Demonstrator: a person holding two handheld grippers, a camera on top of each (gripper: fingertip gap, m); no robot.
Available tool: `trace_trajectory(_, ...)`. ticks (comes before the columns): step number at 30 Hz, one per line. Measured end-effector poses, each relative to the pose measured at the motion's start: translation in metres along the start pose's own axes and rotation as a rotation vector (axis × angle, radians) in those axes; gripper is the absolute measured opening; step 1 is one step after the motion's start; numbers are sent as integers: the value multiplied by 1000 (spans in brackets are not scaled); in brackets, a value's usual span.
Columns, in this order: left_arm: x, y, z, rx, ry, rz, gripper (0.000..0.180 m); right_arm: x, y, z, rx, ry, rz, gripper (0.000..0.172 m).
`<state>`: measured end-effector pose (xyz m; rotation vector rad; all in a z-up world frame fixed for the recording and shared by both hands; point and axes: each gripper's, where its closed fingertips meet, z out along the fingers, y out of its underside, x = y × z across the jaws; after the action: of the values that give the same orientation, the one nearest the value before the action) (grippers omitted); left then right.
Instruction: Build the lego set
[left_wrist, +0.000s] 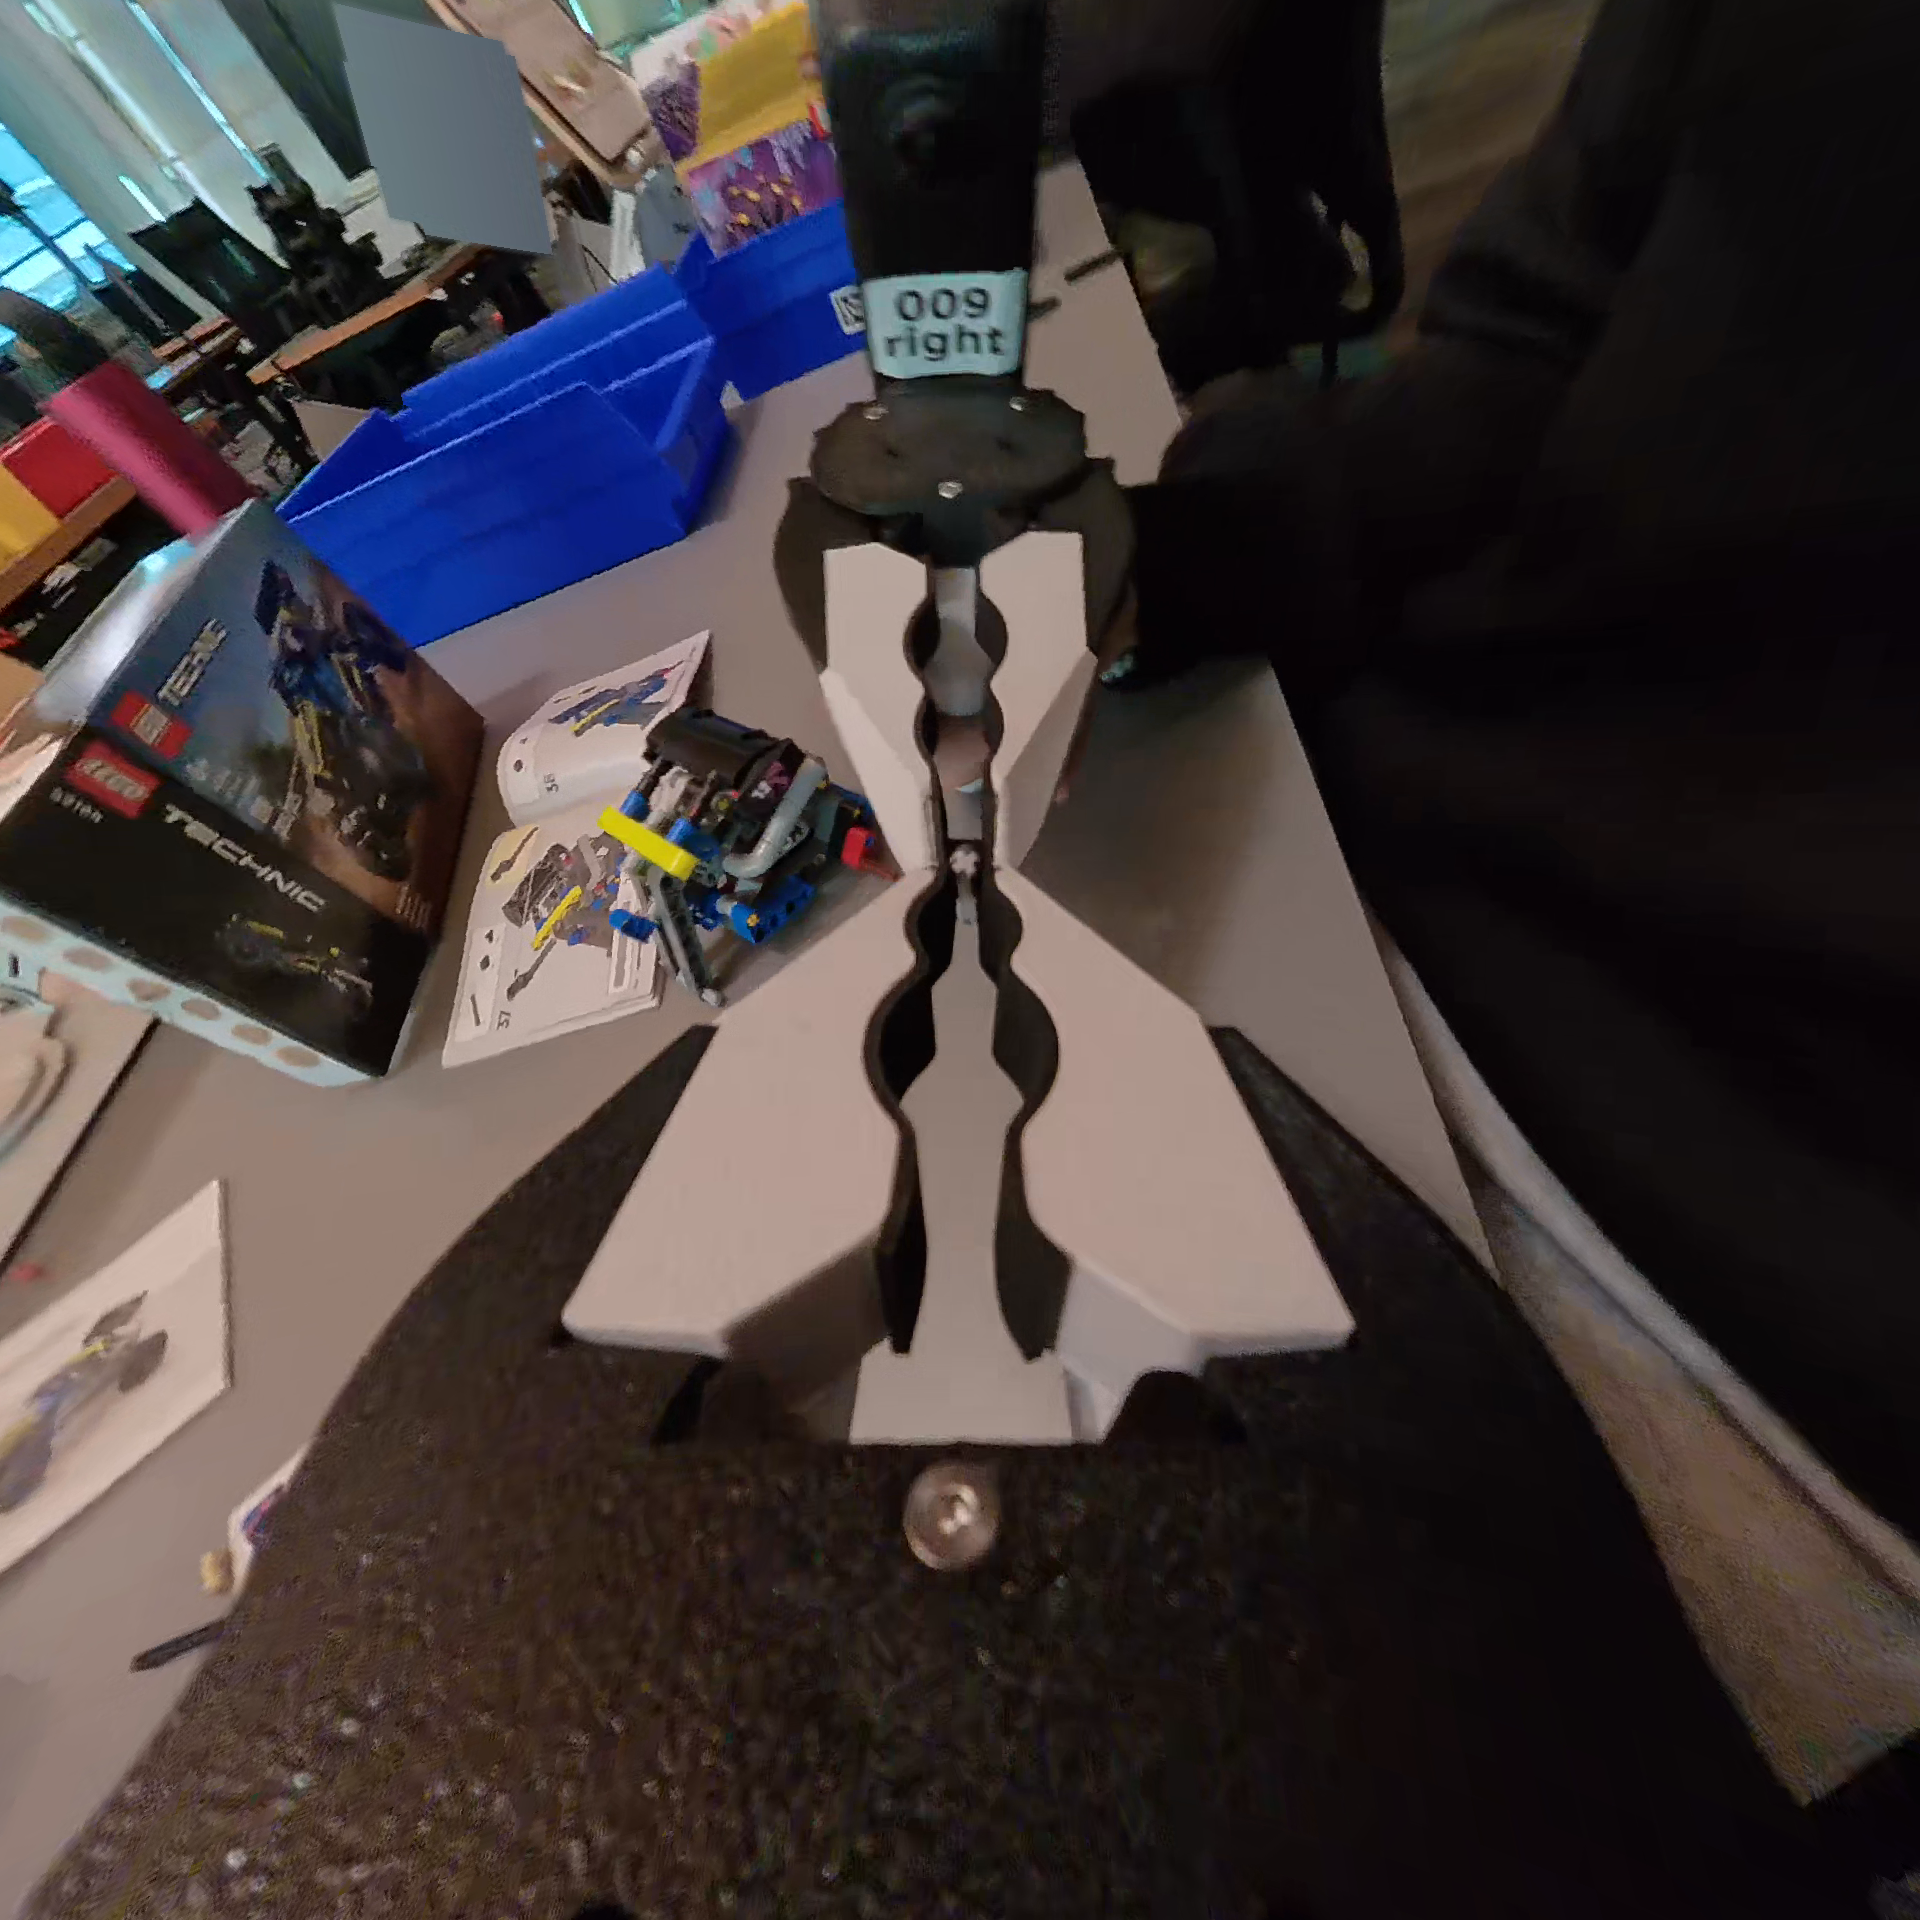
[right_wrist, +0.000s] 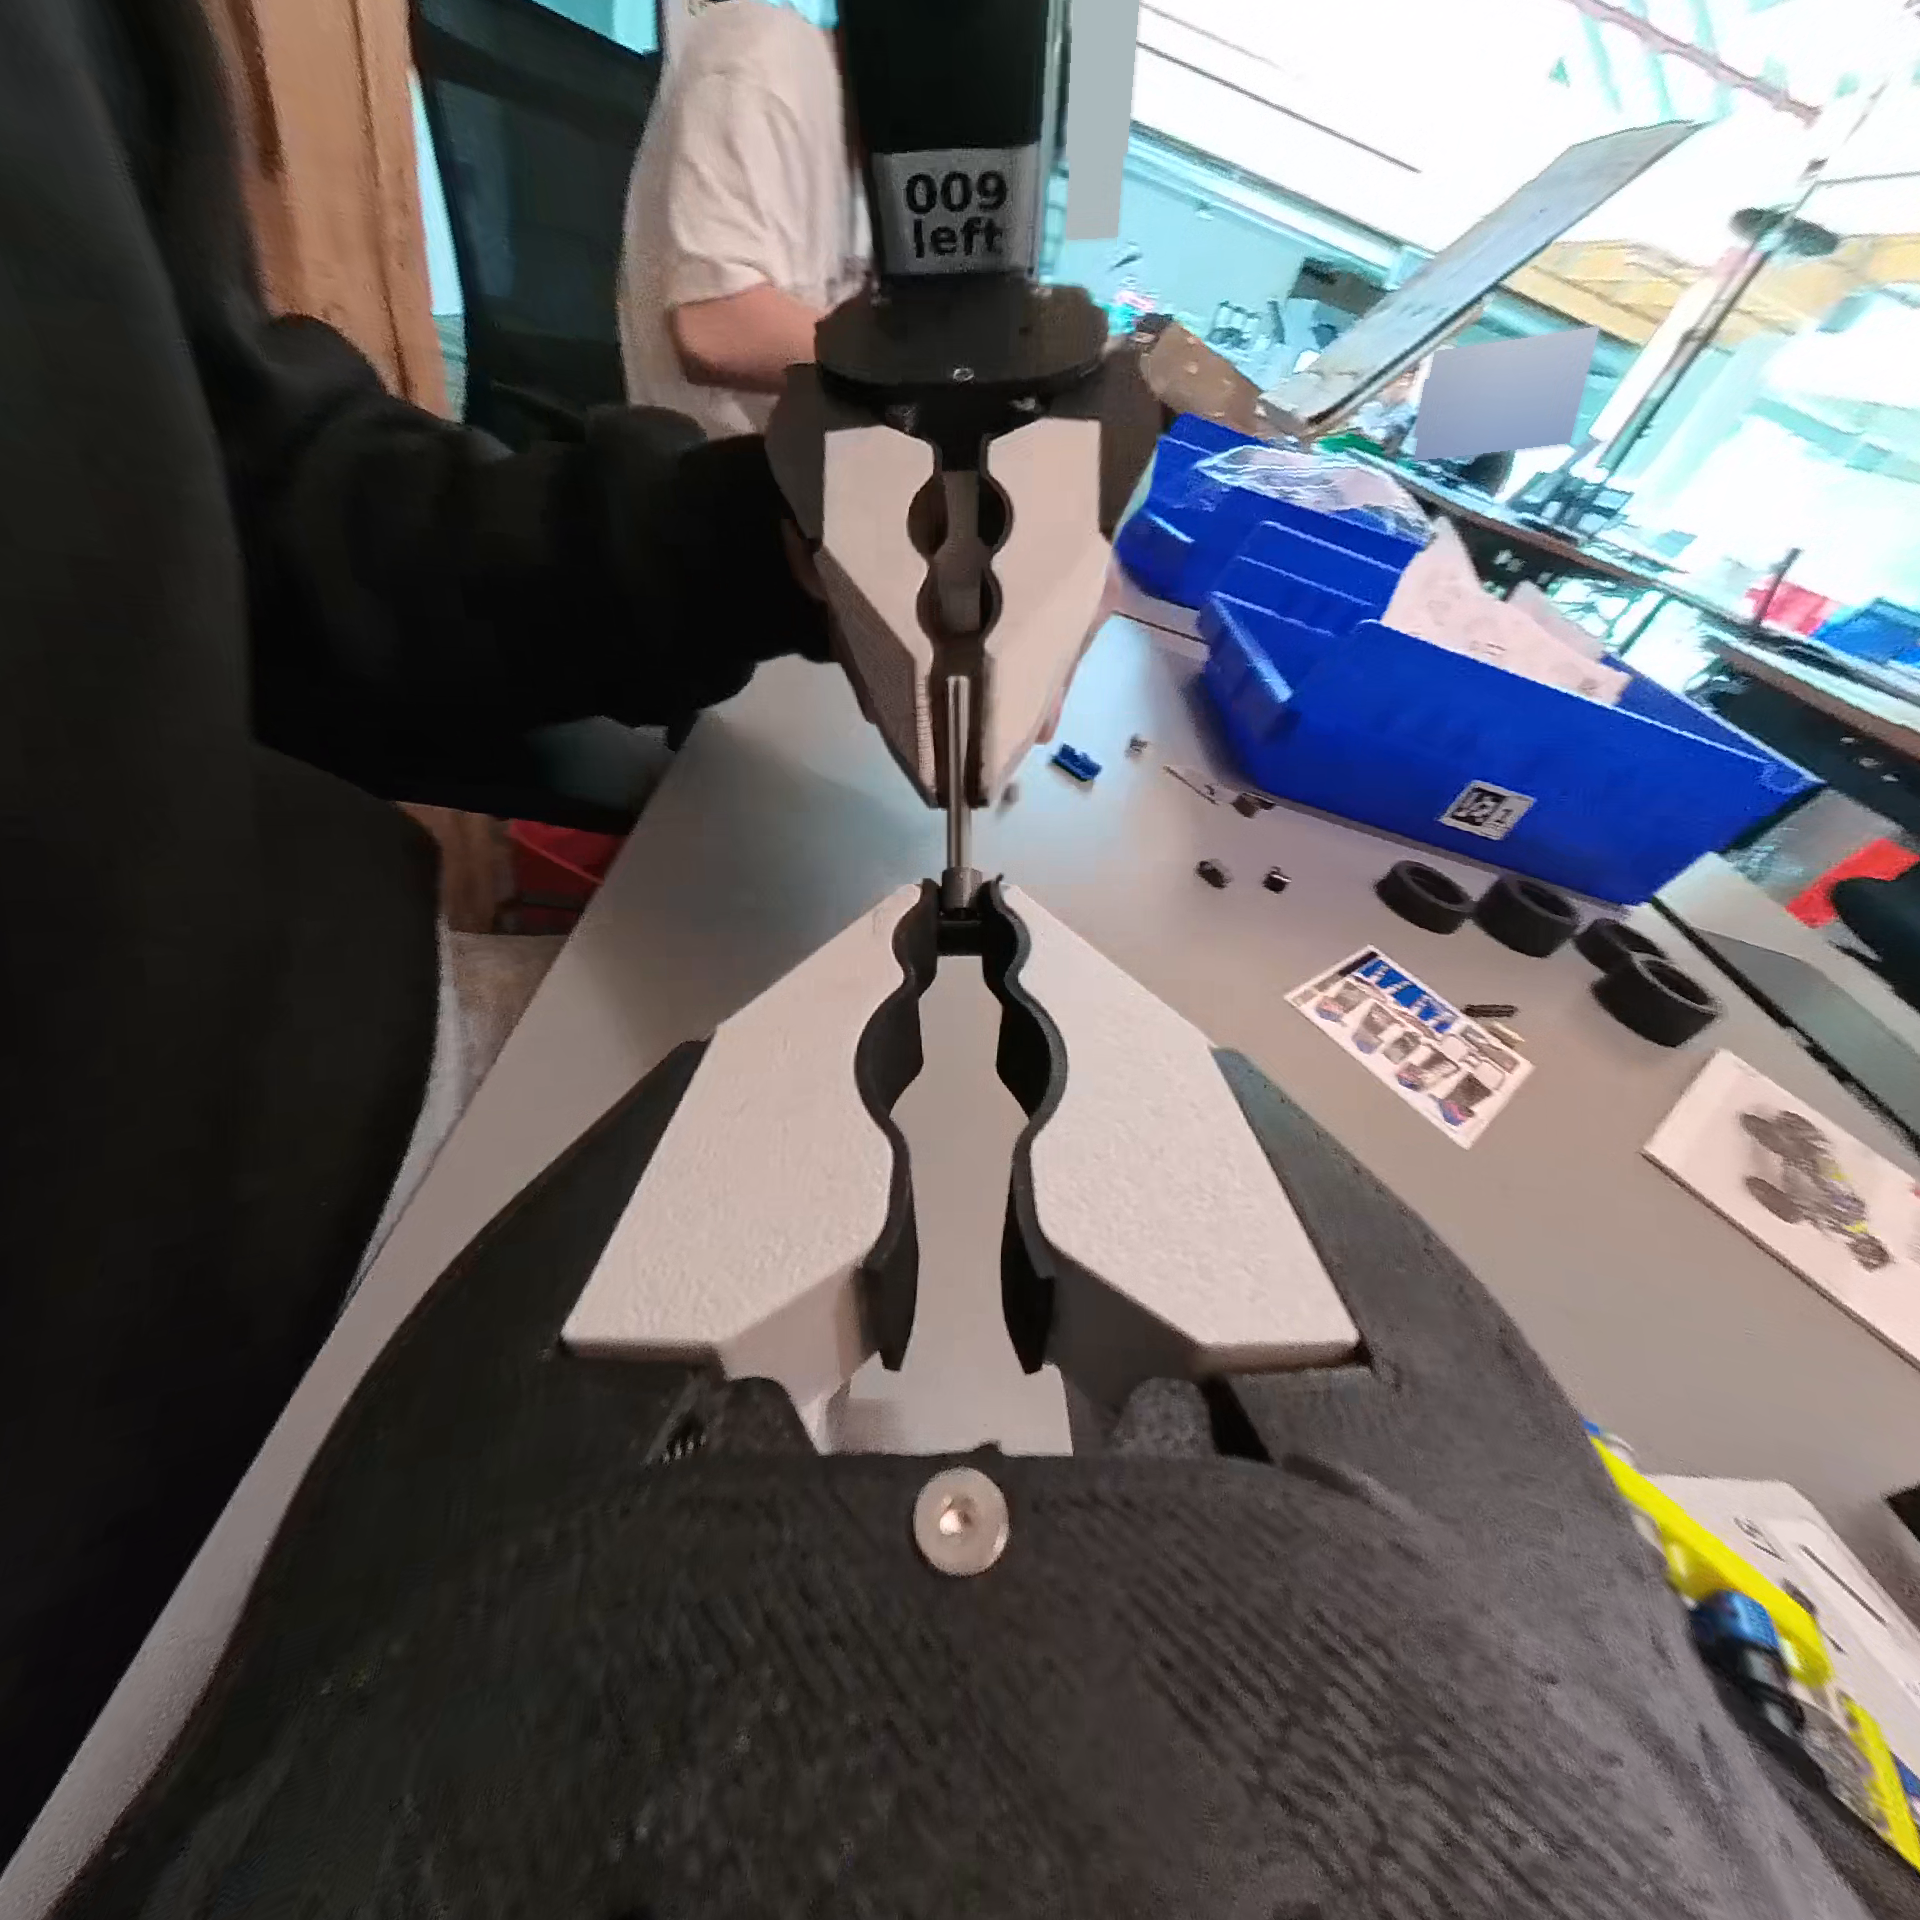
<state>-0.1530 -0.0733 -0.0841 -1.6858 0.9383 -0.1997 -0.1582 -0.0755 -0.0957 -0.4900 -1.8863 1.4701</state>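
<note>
Thin grey rod (right_wrist: 957, 769), long axis running straight between the two grippers above the near table (right_wrist: 727, 831) edge. Left gripper (right_wrist: 951, 795) clenched on its far end; right gripper (right_wrist: 958, 902) clamps a small dark sleeve (right_wrist: 957, 914) at the rod's near end. Half-built brick model (left_wrist: 727, 831) sits on open booklet (left_wrist: 561, 935), left. Ribbed blue bins (right_wrist: 1455, 707), black rubber tyres (right_wrist: 1527, 914), sticker sheet (right_wrist: 1408, 1044) to the right.

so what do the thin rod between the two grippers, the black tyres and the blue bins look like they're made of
Thin rod: grey with a bright streak along it, so smooth plastic or metal; the look leaves it open. It runs from the left gripper to the right gripper.
Black tyres: matte, no glare, likely rubber.
Blue bins: stiff, evenly coloured, slightly glossy walls, likely moulded plastic.
</note>
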Motion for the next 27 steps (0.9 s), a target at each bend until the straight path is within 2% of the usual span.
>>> trace_trajectory(3,5,-4,3,-2,1,85,1,-4,-2,0,8,-58,45,5)
trace_trajectory(7,7,-25,0,158,11,79,1,-7,-20,-5,134,-100,124,5)
trace_trajectory(11,-3,-37,-5,314,-15,-23,1,-5,-45,-14,310,-120,196,5)
trace_trajectory(15,-10,-63,-11,565,-1,-168,1,5,-65,-26,480,-89,270,5)
trace_trajectory(18,-17,-74,-16,679,1,-252,1,10,-70,-33,544,-75,308,5)
trace_trajectory(27,-11,-82,-14,705,50,-284,1,4,-78,-34,611,-154,372,5)
